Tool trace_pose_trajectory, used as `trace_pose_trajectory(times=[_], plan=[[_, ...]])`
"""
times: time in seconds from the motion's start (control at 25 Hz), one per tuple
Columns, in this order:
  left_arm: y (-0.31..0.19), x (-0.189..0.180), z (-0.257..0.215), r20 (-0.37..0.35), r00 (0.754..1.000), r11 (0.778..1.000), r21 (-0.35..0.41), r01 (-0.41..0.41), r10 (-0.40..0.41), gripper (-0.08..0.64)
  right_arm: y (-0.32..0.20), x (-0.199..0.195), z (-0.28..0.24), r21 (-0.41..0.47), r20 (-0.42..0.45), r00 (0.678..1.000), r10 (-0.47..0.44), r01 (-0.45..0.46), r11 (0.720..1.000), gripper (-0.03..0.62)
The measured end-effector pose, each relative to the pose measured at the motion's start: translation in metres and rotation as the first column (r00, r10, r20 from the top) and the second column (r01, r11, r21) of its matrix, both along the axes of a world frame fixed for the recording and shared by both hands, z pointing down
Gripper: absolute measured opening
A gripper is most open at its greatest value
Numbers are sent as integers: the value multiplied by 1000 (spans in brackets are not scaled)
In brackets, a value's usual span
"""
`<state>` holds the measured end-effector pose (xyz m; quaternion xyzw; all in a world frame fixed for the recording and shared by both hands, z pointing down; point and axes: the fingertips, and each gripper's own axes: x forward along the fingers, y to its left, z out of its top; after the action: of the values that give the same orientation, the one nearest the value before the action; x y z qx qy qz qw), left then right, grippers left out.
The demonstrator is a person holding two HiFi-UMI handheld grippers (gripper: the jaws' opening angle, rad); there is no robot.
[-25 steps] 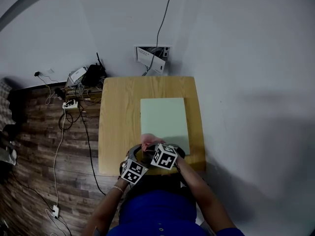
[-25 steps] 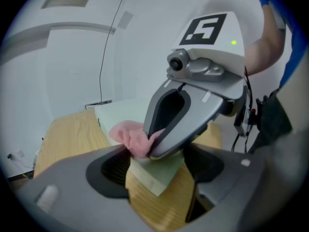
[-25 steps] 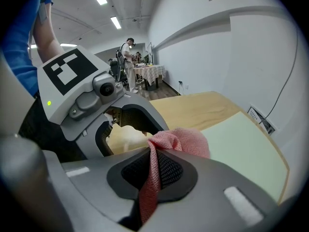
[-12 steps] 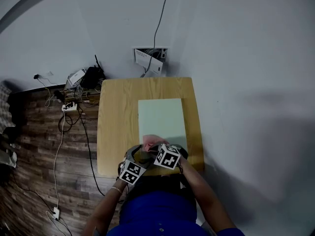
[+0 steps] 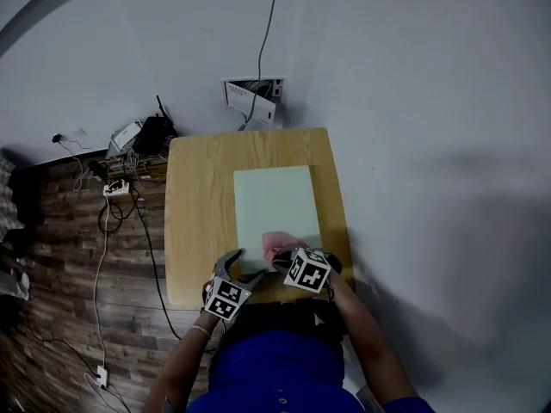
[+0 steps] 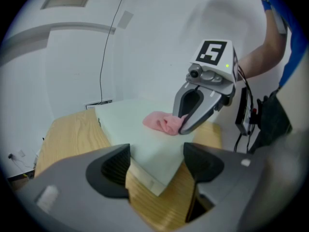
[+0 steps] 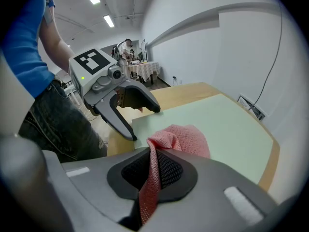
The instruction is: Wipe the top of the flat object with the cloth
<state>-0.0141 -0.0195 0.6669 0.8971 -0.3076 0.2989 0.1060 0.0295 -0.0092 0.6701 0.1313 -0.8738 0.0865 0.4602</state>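
Now the two hand-held grippers stand further apart than a second ago, when their marker cubes sat almost touching at the near edge of the worktop (image 5: 198, 222). Starting at the left, we see the left hand-held gripper (image 5: 241, 267) drawn off to the near left corner of the flat object (image 5: 274, 205). Its jaws are spread wide with nothing between them. In its own view only that pale green corner and the wooden worktop show through the gap.

Moving right, the pink cloth (image 5: 277, 246) lies bunched on top of the flat object, close to its near edge and a little right of where we saw it a second ago. The left hand-held gripper is apart from it now.

Furthest right, the right hand-held gripper (image 5: 288, 259) is clamped on the cloth. In the right gripper view we see a fold of the fabric running down between its closed jaws. The rest of it heaps up just ahead of the tips, resting on the green surface.
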Motion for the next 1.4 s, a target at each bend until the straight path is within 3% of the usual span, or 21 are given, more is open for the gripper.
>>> trace_pose_trajectory(times=[0.72, 1.16, 1.4], plan=[[0, 1, 0, -2, 1000, 1000, -1, 3, -3, 347, 6, 72, 2, -26, -47, 992, 120, -121, 992, 15], [0, 1, 0, -1, 1000, 1000, -12, 5, -5, 347, 8, 95, 4, -32, -51, 987, 155, -156, 987, 15], [0, 0, -2, -1, 1000, 1000, -12, 8, -8, 347, 9, 99, -3, -72, -32, 976, 217, -219, 973, 15]])
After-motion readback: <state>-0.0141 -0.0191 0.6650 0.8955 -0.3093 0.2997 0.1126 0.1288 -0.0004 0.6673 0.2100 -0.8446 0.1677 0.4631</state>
